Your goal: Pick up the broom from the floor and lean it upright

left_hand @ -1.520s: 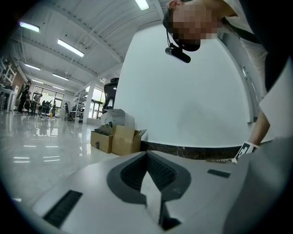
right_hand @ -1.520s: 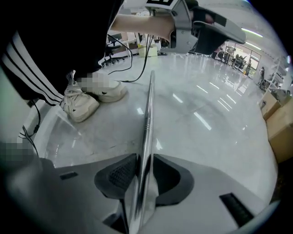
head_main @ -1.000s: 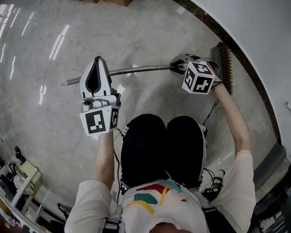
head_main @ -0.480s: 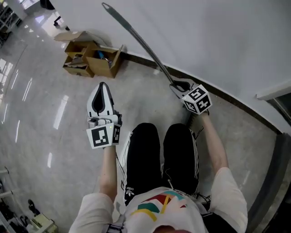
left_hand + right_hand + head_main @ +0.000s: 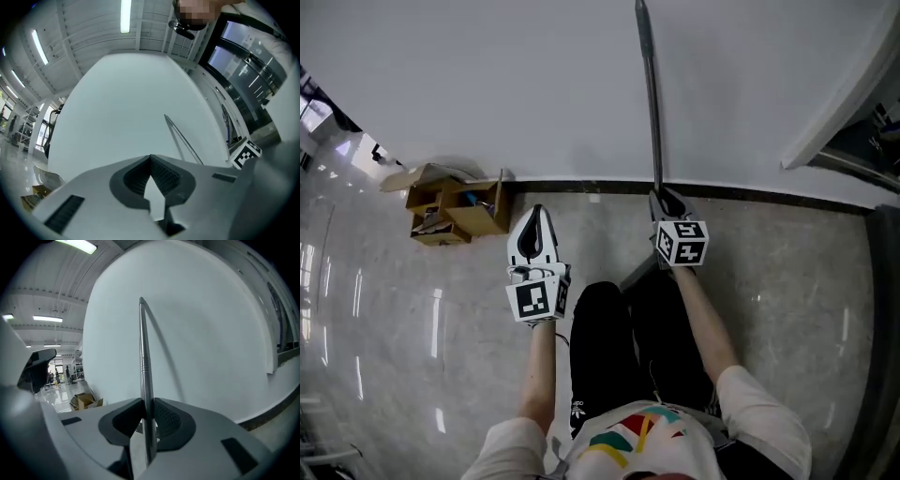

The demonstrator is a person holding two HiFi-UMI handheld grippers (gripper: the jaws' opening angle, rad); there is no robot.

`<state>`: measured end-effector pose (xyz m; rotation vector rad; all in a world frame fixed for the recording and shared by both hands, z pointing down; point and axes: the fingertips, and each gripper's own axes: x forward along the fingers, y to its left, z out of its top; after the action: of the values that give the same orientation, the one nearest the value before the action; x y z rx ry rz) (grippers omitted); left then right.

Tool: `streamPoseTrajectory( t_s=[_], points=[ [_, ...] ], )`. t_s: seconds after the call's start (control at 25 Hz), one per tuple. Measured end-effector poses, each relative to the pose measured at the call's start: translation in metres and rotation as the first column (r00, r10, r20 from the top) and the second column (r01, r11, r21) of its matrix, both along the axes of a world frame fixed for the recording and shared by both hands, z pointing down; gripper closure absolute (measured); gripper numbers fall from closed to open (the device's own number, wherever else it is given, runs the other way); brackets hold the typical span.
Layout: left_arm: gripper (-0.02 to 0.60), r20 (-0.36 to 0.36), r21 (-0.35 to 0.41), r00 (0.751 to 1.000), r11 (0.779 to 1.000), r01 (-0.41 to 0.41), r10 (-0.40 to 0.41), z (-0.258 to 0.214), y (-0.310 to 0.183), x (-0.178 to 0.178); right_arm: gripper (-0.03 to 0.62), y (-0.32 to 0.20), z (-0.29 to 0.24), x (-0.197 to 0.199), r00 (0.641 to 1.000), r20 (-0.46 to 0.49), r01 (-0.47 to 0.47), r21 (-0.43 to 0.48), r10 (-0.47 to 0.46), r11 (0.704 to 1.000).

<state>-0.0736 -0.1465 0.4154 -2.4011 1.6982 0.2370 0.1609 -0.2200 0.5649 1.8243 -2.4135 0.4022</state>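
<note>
The broom's metal handle stands nearly upright in front of the white wall, its top end near the upper edge of the head view. My right gripper is shut on the handle low down, and its marker cube sits just below. In the right gripper view the handle runs straight up from between the pads of the right gripper. The broom's bristle head is hidden. My left gripper hangs to the left, apart from the broom, shut on nothing. From the left gripper the handle shows at the right.
Open cardboard boxes sit on the floor against the wall at the left. A dark baseboard runs along the wall's foot. A doorway or window frame stands at the right. The glossy marble floor spreads to the left.
The broom handle has swung from lying along the floor up to nearly vertical in my right gripper. Both grippers have risen, and the view has lifted from the floor to the wall.
</note>
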Motion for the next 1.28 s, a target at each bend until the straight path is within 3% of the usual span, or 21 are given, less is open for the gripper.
streamPoseTrajectory(
  t_s=[0.16, 0.32, 0.56, 0.68, 0.76, 0.96, 1.12, 1.2, 1.28],
  points=[
    [0.537, 0.013, -0.025, 0.999, 0.999, -0.047, 0.047, 0.006, 0.004, 0.018, 0.505, 0.007, -0.003, 0.024, 0.992, 0.032, -0.122, -0.005, 0.122, 0.993],
    [0.537, -0.052, -0.016, 0.996, 0.997, -0.072, 0.071, 0.0, 0.003, 0.029, 0.505, 0.004, -0.003, 0.039, 0.986, 0.071, -0.148, -0.024, 0.149, 0.989],
    [0.536, -0.034, -0.037, 0.996, 0.996, -0.084, 0.082, 0.003, 0.009, 0.038, 0.503, -0.001, -0.009, 0.032, 0.996, 0.024, -0.083, -0.046, 0.084, 0.996],
    [0.537, -0.038, -0.04, 0.993, 0.993, -0.109, 0.108, -0.001, 0.008, 0.046, 0.502, 0.0, -0.016, 0.033, 0.991, 0.11, -0.071, -0.056, 0.077, 0.996],
    [0.537, -0.036, -0.041, 0.992, 0.991, -0.126, 0.124, -0.004, 0.006, 0.054, 0.435, 0.003, -0.025, 0.035, 0.985, 0.16, -0.063, -0.04, 0.069, 0.997],
    [0.537, -0.037, -0.053, 0.989, 0.988, -0.145, 0.143, -0.002, -0.001, 0.07, 0.419, 0.029, -0.076, 0.024, 0.998, 0.066, -0.007, 0.127, -0.002, 0.992],
    [0.537, -0.016, -0.104, 0.987, 0.982, -0.159, 0.158, 0.027, -0.006, 0.078, 0.421, 0.05, -0.097, -0.008, 0.983, 0.067, 0.154, 0.191, -0.169, 0.969],
    [0.537, -0.014, -0.136, 0.987, 0.978, -0.158, 0.158, 0.051, -0.012, 0.08, 0.552, 0.053, -0.088, -0.011, 0.984, 0.043, 0.162, 0.196, -0.173, 0.967],
    [0.537, 0.018, -0.157, 0.987, 0.976, -0.153, 0.157, 0.081, -0.023, 0.083, 0.58, 0.052, -0.066, -0.015, 0.977, 0.035, 0.202, 0.179, -0.211, 0.963]
  ],
)
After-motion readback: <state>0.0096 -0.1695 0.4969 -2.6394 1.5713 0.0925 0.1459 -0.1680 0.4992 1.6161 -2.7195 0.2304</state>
